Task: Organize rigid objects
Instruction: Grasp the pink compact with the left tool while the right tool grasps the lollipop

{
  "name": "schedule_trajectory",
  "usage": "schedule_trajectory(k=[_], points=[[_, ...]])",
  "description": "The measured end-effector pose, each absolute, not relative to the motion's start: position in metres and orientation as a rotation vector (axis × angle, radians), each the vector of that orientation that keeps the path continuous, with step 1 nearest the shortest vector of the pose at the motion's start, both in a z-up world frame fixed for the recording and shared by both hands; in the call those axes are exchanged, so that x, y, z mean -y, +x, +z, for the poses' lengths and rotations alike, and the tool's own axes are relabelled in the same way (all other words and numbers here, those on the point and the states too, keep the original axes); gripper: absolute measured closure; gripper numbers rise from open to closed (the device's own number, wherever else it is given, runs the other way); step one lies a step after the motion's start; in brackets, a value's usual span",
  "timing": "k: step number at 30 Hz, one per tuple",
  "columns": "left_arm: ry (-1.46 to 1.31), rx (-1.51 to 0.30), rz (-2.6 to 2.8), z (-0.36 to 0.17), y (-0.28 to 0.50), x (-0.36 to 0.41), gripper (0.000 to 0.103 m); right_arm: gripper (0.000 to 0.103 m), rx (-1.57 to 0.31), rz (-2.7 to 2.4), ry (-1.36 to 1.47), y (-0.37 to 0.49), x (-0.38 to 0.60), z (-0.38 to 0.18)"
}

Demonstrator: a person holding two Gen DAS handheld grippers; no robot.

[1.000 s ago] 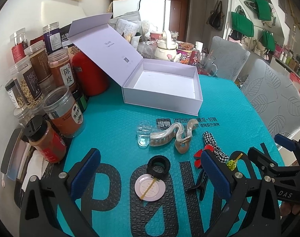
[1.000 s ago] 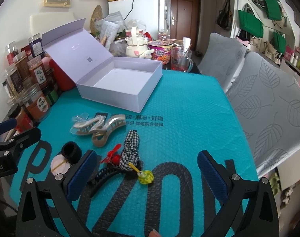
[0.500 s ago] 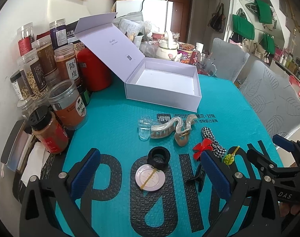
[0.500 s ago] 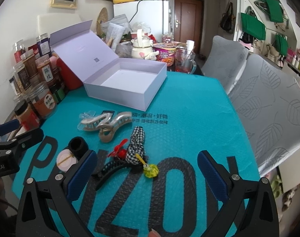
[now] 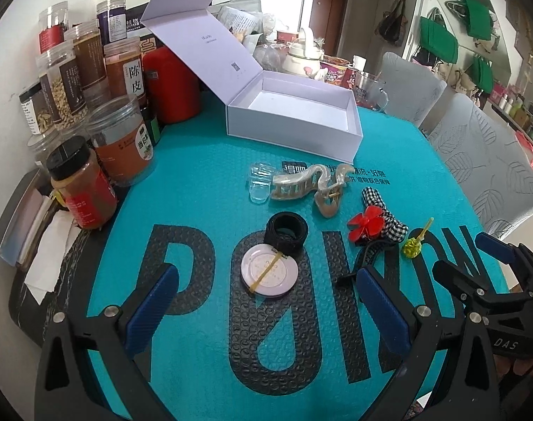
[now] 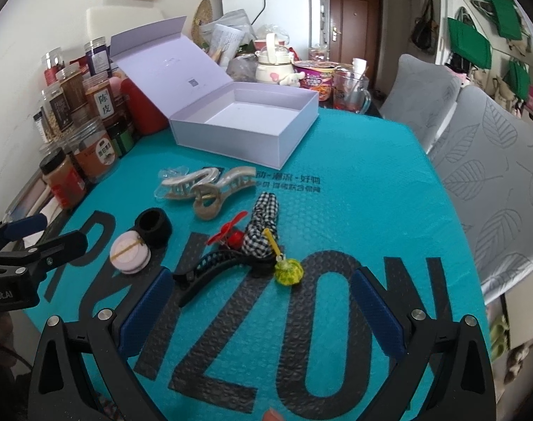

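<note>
Both grippers hover with fingers spread wide and empty over the teal worktop [image 5: 203, 189] — the left gripper [image 5: 266, 301] near a pink compact [image 5: 269, 273], light, stiff, likely slippery, best pinched across its rim, the right gripper [image 6: 263, 310] near a black hair clip [image 6: 217, 266], with the open box [image 6: 245, 126] waiting at the far side.

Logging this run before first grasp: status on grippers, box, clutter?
Left gripper open, empty. Right gripper open, empty. Box open, nothing inside; clips and hair ties still on mat. Path to box clear.
</note>
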State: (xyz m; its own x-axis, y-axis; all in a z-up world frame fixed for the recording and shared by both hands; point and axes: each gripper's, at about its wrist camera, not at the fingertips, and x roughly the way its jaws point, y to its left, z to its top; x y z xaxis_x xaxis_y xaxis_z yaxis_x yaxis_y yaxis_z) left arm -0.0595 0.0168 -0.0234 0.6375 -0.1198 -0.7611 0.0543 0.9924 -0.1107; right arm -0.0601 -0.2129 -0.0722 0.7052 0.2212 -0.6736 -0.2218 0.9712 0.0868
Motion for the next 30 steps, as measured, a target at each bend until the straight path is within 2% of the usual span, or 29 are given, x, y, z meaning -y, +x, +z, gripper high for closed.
schedule_trajectory(k=[20, 22, 26, 28, 30], points=[[-0.094, -0.992, -0.137, -0.069, -0.041, -0.02, 0.002, 0.0, -0.82, 0.259, -0.011, -0.044, 0.211, -0.109], [-0.075, -0.997, -0.129, -0.072, -0.039, -0.019, 0.009, 0.0, -0.829, 0.255, -0.014, -0.04, 0.212, -0.112], [-0.101, -1.046, -0.155, -0.084, -0.031, -0.02, 0.01, 0.0, -0.841, 0.249, -0.017, -0.032, 0.214, -0.115], [-0.114, -1.057, -0.17, -0.088, -0.028, -0.019, 0.018, 0.0, -0.848, 0.245, -0.019, -0.028, 0.214, -0.117], [-0.108, -1.06, -0.171, -0.09, -0.025, -0.018, 0.02, 0.0, -0.852, 0.245, -0.02, -0.025, 0.215, -0.118]])
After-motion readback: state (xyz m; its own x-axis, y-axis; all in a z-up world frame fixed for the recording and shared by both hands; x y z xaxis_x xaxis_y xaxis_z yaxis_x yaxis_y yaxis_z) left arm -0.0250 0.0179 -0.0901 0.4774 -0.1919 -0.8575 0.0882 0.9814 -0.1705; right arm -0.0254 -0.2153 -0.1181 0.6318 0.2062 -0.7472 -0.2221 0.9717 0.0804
